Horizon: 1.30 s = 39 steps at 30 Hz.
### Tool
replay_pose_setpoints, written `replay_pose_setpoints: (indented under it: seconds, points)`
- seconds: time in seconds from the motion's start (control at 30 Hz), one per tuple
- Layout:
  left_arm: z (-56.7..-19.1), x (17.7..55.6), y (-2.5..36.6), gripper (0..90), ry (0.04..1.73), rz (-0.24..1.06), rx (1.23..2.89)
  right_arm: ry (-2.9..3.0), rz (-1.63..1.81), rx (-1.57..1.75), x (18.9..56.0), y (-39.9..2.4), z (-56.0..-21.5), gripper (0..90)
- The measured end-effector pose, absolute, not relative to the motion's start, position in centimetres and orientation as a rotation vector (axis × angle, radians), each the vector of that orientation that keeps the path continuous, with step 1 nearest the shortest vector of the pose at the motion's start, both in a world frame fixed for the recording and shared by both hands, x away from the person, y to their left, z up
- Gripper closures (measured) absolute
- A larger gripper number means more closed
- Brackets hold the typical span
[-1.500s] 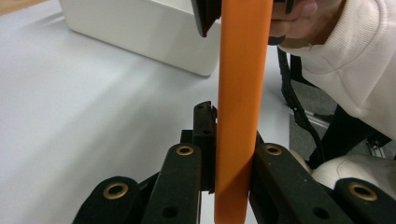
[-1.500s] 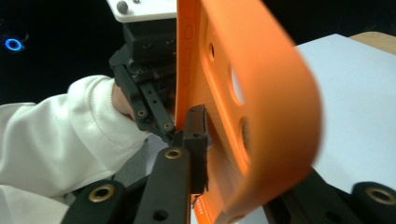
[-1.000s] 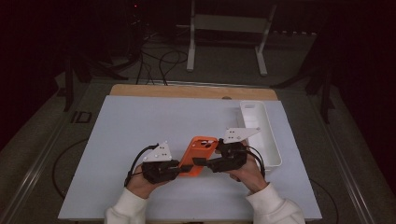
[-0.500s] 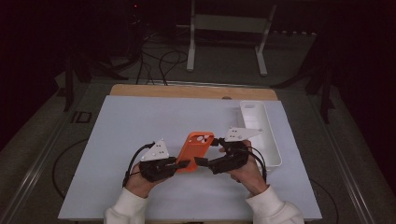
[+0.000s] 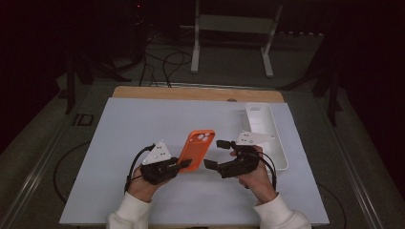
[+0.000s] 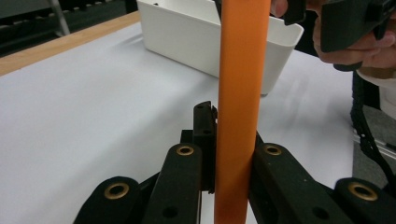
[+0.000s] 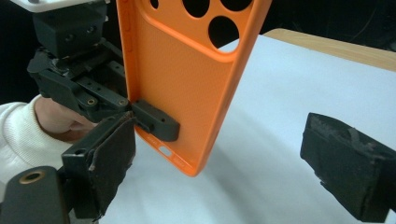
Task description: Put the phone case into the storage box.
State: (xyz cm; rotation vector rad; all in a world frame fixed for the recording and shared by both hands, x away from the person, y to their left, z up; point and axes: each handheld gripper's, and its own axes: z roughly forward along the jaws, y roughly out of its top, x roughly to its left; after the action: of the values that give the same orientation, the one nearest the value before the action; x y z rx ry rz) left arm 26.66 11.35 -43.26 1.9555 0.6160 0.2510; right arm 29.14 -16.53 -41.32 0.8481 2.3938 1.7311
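Near the front middle of the white table mat [image 5: 143, 124], my left gripper [image 5: 177, 164] was clamped on the bottom edge of the one orange phone case [image 5: 198, 148], holding it off the mat with its long axis running away from me, camera cut-outs at the far end. From the left gripper view, the case [image 6: 239, 107] stood edge-on between the pinching jaws.

My right gripper [image 5: 217, 153] sat just to the right of the case, pointing left toward it. Its jaws had just been opening and stood wide apart, released, with nothing pressed between them. In the right gripper view, the case [image 7: 187, 84] hung ahead and toward the left, its hollow inside face turned to the camera, nearer the left-hand pad than the other. The left gripper's finger [image 7: 156, 122] lay across that inner face.

The relation that mattered, as I judged it: the case lay to the left of the open right gripper, close by, its long side facing those jaws, so any new grip would have to come in sideways across the short width. The left hand was the one actually on it.

My count: one case, two grippers, and one long white tray [image 5: 279, 148] on the mat's right side, just beyond the right hand [image 5: 255, 174].
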Motion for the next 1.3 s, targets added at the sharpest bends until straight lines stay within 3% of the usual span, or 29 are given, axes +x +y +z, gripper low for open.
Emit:
replay_pose_setpoints:
  seconds: [1.3]
  points:
    - [-43.3,26.23,11.49,85.5,0.753,0.47,1.885,2.299,1.763,0.975,29.07,-17.31,-41.63,9.4]
